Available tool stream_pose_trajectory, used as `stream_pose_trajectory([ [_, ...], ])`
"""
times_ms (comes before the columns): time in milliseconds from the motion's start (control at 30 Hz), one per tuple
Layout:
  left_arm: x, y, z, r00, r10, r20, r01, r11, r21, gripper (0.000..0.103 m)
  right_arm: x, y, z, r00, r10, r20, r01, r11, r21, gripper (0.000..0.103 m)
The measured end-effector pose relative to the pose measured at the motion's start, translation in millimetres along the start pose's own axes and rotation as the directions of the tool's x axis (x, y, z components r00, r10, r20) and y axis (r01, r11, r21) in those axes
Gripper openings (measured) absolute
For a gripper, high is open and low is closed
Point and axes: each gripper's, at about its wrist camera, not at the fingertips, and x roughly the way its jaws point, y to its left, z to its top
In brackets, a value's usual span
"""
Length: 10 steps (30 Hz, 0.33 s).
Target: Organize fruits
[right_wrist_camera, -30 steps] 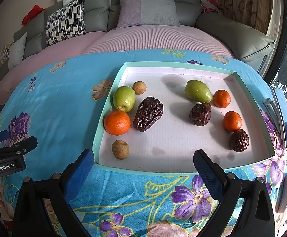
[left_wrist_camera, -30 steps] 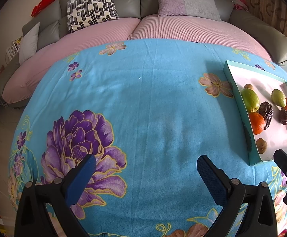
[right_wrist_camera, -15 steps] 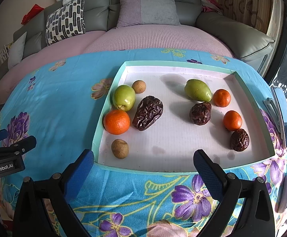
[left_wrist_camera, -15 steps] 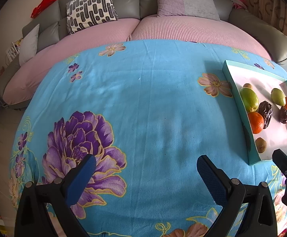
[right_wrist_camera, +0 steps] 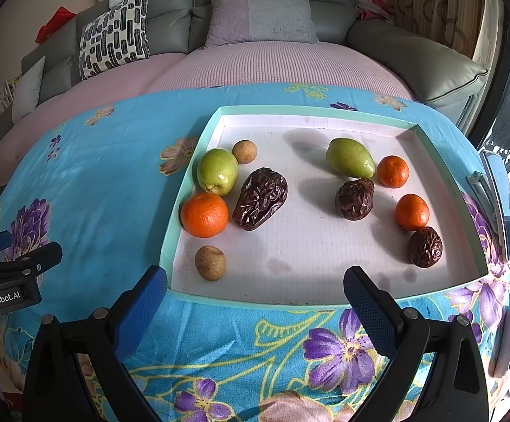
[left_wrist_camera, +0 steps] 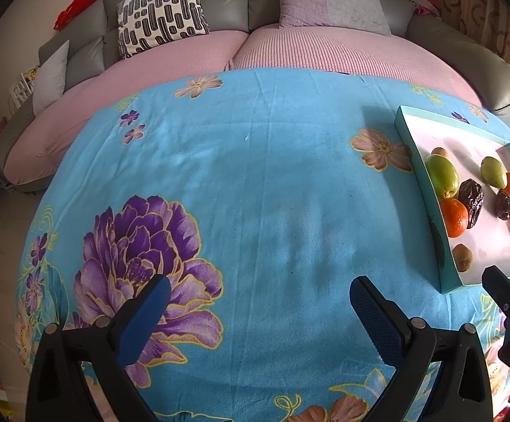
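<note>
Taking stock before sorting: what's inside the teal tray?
The teal tray holds three oranges, two green fruits, three dates, two small brown fruits. Nothing is covered.

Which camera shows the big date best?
The right wrist view: the big date lies whole near the middle of the tray, between the big orange and the open floor. In the left wrist view it is small at the edge, partly behind that orange.
</note>
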Motion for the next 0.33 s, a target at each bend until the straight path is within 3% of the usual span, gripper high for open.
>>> stream_pose_trajectory([
  [333, 0.1, 1.0, 0.3, 1.0, 0.004, -0.006, -0.004, 1.0, -0.005, 0.103, 0.3, -1.0, -1.3, 1.0, -0.002, -0.004, 0.002, 1.0, 0.001, 0.101],
])
